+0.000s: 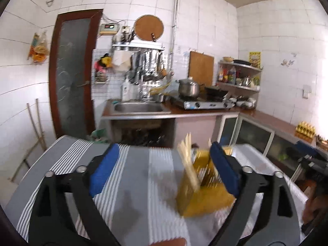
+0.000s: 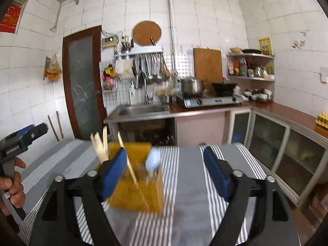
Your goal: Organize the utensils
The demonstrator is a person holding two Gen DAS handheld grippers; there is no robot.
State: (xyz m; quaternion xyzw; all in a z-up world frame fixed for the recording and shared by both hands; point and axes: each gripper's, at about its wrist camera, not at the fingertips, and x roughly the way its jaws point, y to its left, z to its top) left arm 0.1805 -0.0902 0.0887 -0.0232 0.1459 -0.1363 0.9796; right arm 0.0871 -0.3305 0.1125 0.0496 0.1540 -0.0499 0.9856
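A yellow utensil holder (image 2: 137,192) stands on the striped table (image 2: 188,184), holding pale chopsticks (image 2: 100,147) and a light blue spoon (image 2: 153,160). My right gripper (image 2: 164,172) is open and empty, above the table; the holder sits by its left finger. In the left wrist view the same holder (image 1: 205,201) with chopsticks (image 1: 187,164) is blurred and sits by the right finger of my open, empty left gripper (image 1: 164,170). The left gripper's body also shows at the left edge of the right wrist view (image 2: 22,141).
Beyond the table stands a kitchen counter with a steel sink (image 2: 143,109), a gas stove (image 2: 211,100) with a pot (image 2: 191,86), hanging ladles, a corner shelf and glass-door cabinets (image 2: 287,153). A dark door (image 2: 84,82) is at the left.
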